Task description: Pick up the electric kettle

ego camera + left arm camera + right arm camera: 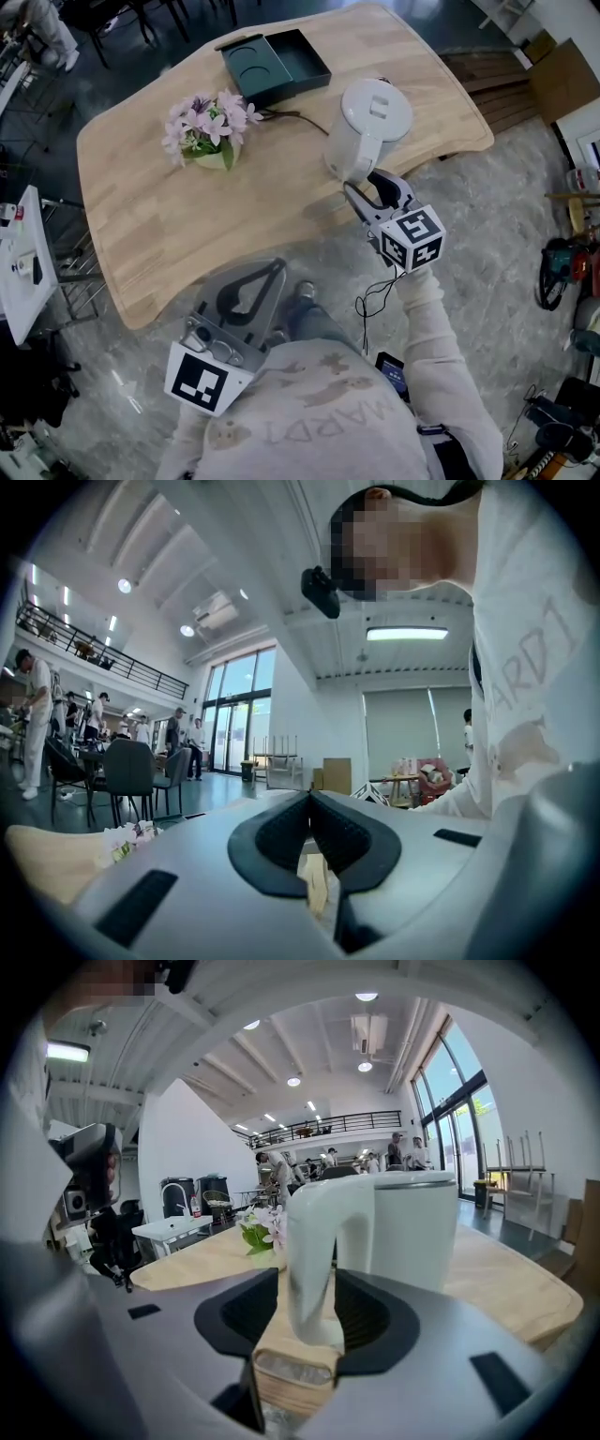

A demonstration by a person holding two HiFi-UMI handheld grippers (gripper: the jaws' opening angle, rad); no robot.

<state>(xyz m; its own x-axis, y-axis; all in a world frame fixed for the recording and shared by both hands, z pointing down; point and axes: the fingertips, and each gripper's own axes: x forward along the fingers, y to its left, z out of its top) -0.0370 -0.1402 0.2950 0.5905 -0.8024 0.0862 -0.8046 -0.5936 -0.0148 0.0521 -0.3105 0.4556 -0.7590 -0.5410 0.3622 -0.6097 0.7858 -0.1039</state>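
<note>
Wooden table [187, 225], seen from above, with the person standing at its near edge. The white electric kettle [367, 127] stands upright on the table at the near right, its base not yet lifted, its handle [314, 1260] turned toward the person. A dark tray [300, 61] lies at the far side and a pot of flowers [208, 127] left of centre, both well apart from the kettle. The right gripper [364, 192] is at the kettle: its jaws stand wide open with the handle between them, a gap on each side, no grip made. The left gripper [274, 270] hangs off the table's near edge, jaws together and empty. Judged stage: approach complete; closing on the handle and lifting remain.
</note>
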